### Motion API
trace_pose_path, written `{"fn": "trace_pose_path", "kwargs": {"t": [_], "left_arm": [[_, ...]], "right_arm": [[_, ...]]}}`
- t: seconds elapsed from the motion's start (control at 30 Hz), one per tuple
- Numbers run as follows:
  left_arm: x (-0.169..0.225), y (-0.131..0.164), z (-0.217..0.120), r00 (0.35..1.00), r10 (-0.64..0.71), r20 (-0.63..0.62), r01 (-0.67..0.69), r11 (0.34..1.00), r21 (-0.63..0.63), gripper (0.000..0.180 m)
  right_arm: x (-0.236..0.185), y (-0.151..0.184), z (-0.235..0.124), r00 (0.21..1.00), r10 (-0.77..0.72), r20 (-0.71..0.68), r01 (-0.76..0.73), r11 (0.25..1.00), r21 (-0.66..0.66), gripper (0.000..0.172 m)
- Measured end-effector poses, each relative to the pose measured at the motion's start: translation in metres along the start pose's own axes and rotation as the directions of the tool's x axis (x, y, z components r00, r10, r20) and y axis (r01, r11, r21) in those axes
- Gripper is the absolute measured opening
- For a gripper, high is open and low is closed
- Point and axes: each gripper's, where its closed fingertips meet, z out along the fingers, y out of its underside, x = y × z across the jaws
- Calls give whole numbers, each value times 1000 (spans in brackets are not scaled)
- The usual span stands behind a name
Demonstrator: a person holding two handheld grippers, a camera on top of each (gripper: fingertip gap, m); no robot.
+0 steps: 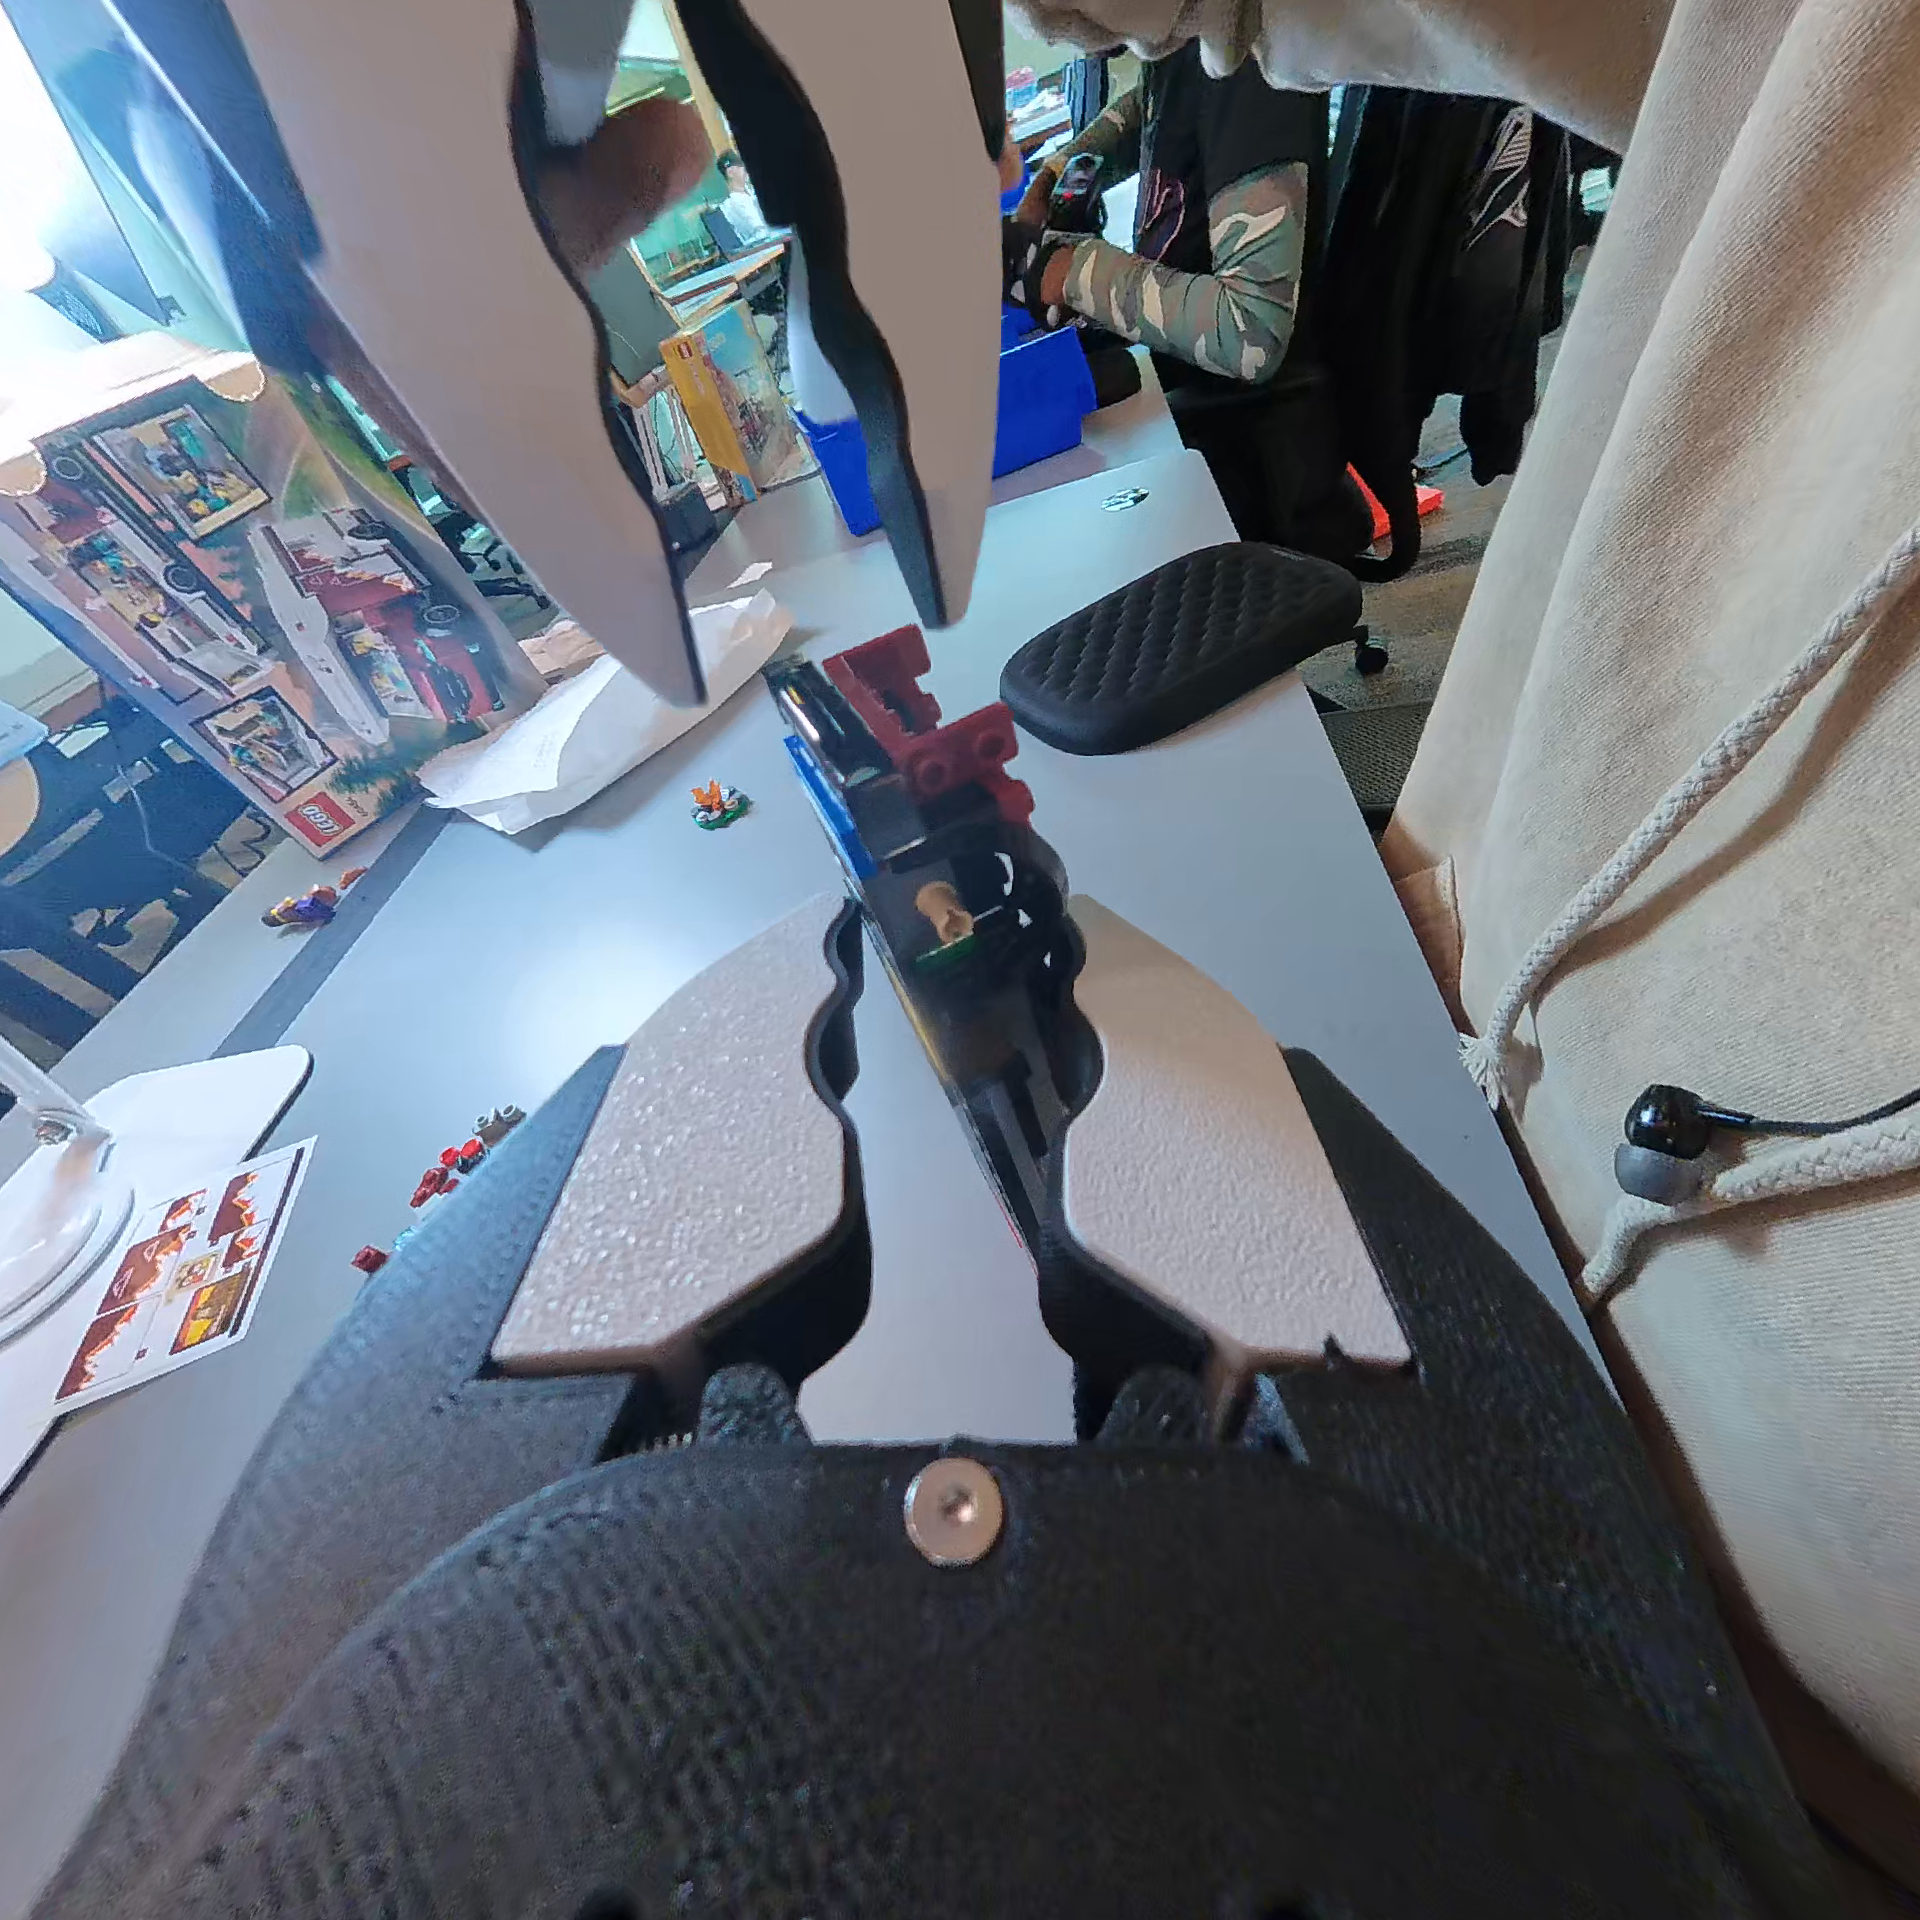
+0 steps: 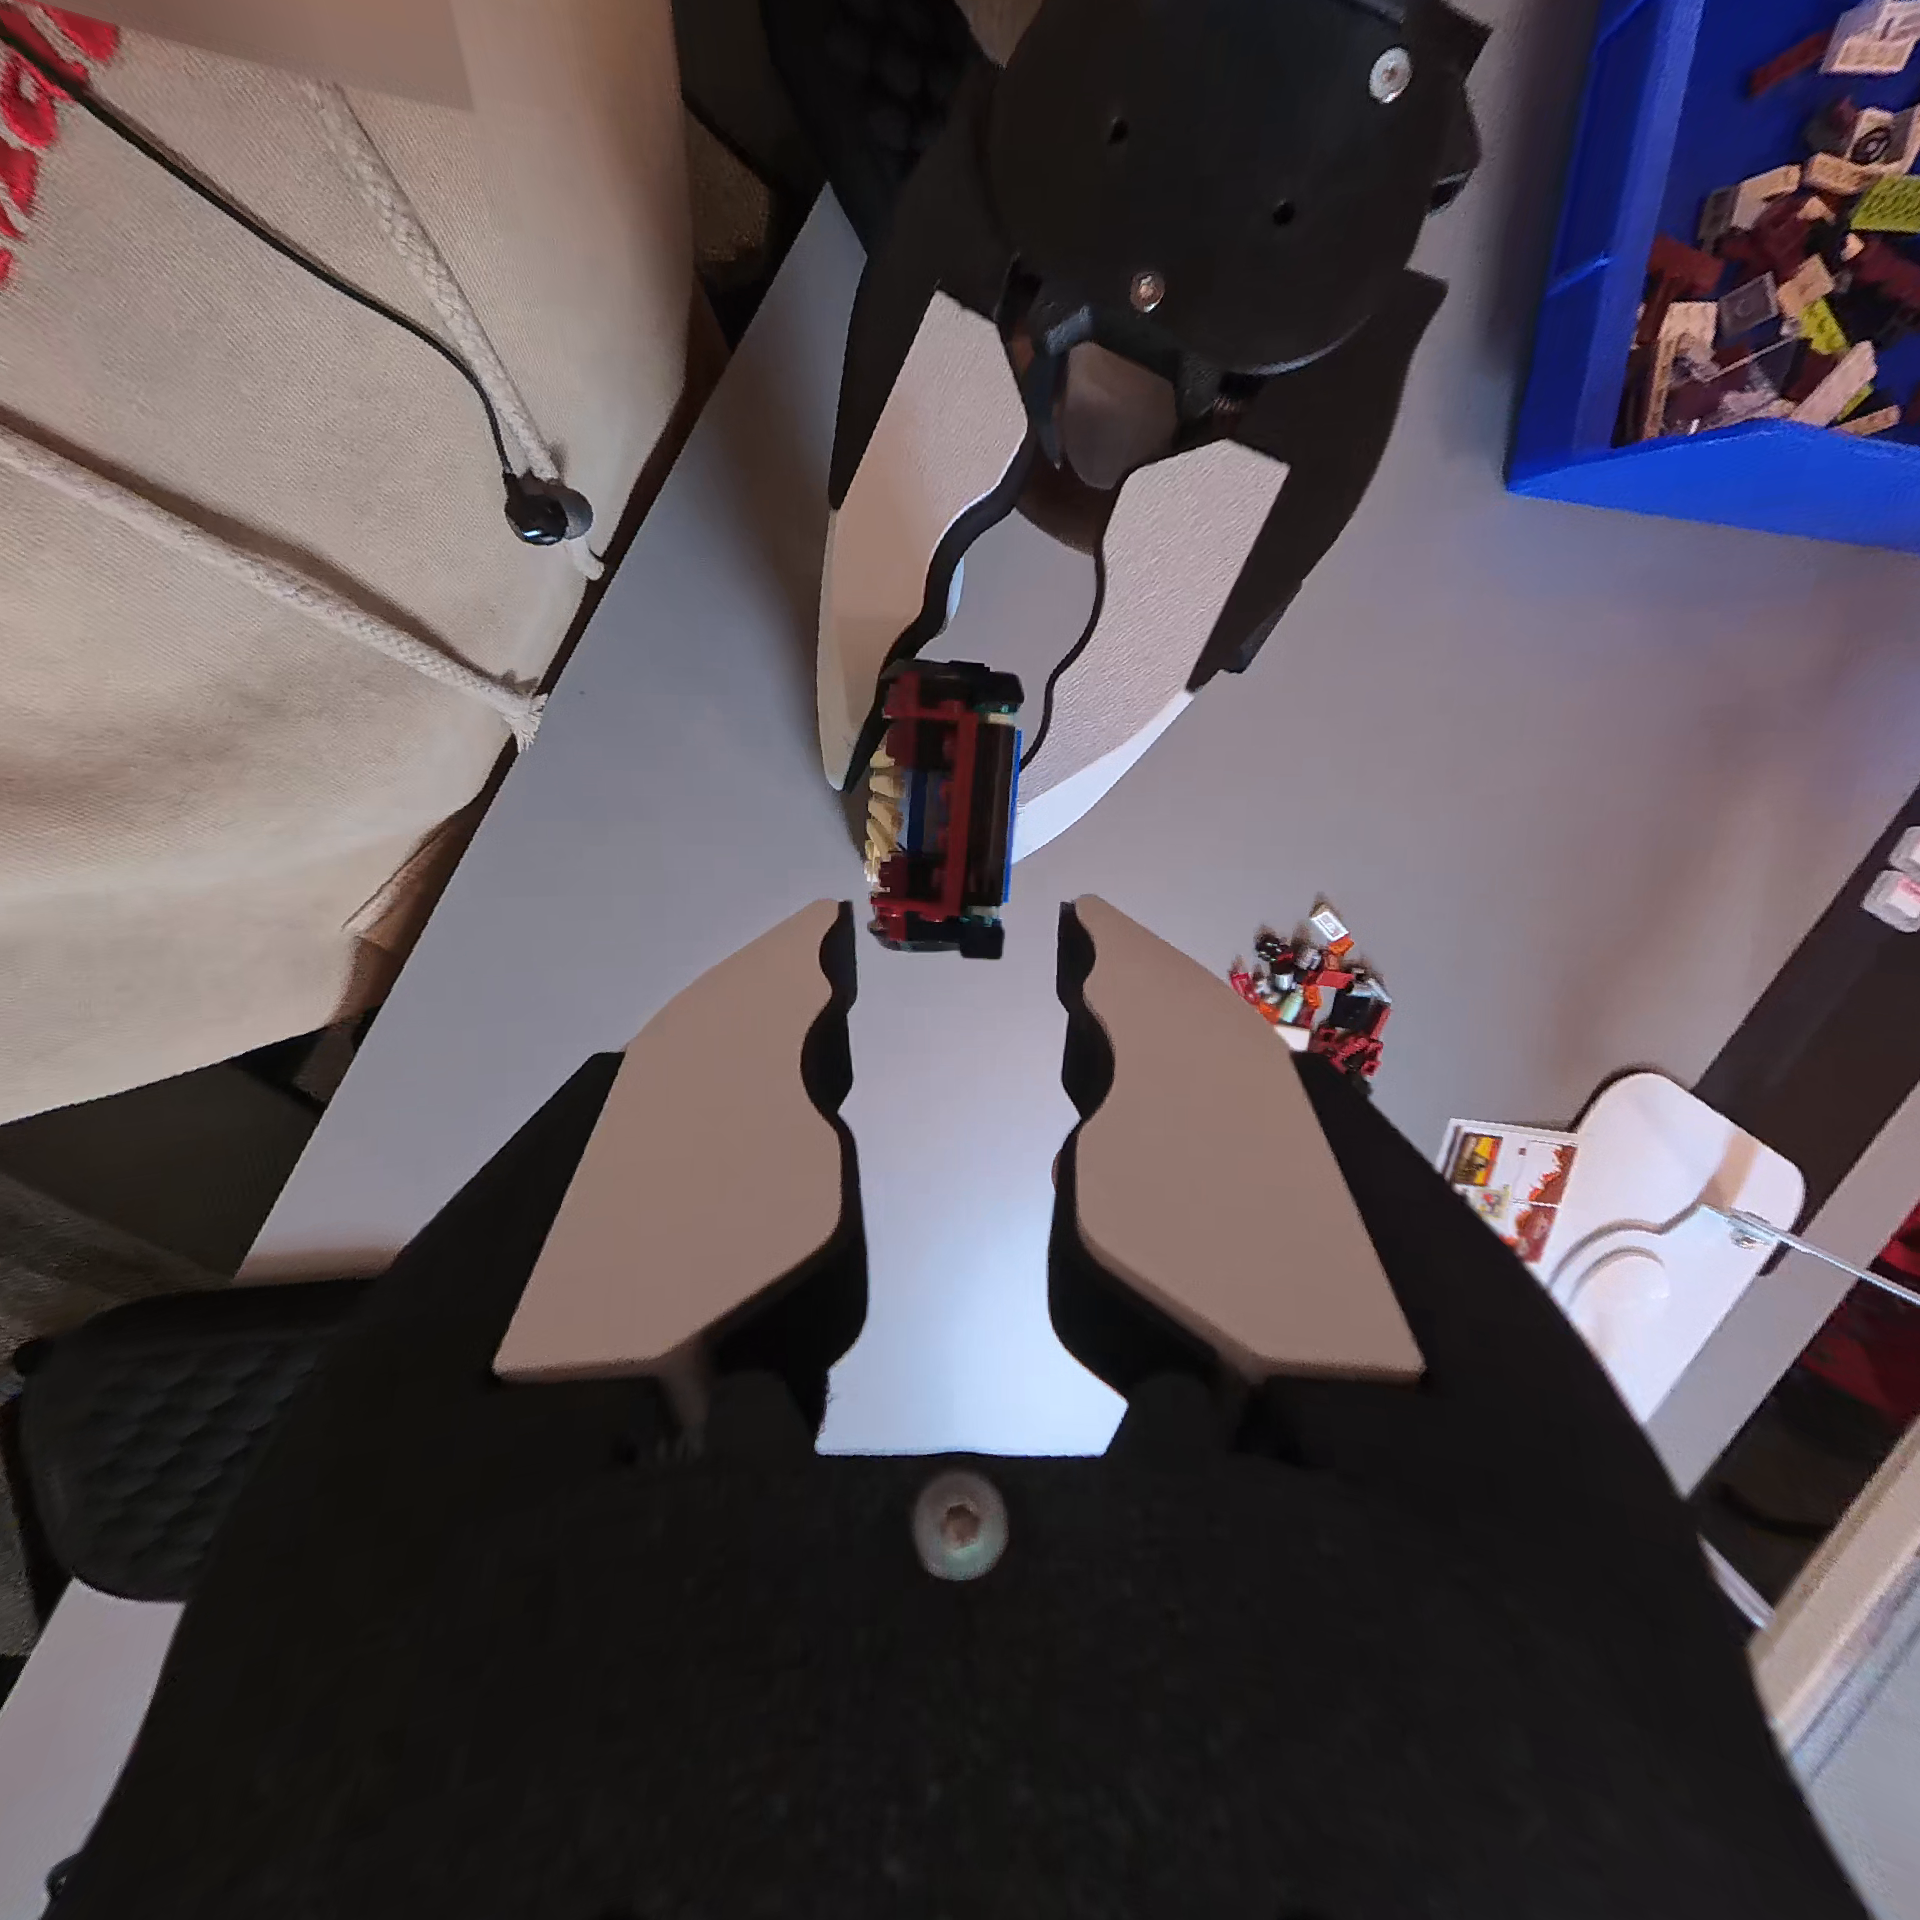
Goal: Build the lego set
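Observation:
My left gripper (image 1: 961, 914) is shut on a small brick model (image 1: 935, 769) of dark red, black and blue pieces and holds it above the grey table (image 1: 520, 987). The right wrist view shows the model (image 2: 945, 831) with tan teeth-like pieces on one side, clamped between the left gripper's fingers (image 2: 940, 748). My right gripper (image 2: 956, 909) is open and empty, its fingertips just short of the model's near end and not touching it. In the left wrist view the right gripper (image 1: 810, 649) hangs open just above the model's red top.
A blue bin (image 2: 1558, 457) of loose bricks stands at the far right. A small pile of red and black bricks (image 2: 1314, 997) and a sticker sheet (image 2: 1507, 1174) lie near a white stand base (image 2: 1662, 1216). A picture box (image 1: 239, 582), a black padded armrest (image 1: 1184, 644) and a cream hoodie (image 1: 1714, 727) are close by.

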Motion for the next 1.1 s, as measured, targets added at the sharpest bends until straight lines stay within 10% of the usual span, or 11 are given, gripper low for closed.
{"fn": "trace_pose_path", "kwargs": {"t": [1.1], "left_arm": [[3, -1, 0, 999, 3, -34, -3, 1000, 5, 31]], "right_arm": [[-8, -3, 10, 999, -3, 54, 3, 1000, 2, 25]]}}
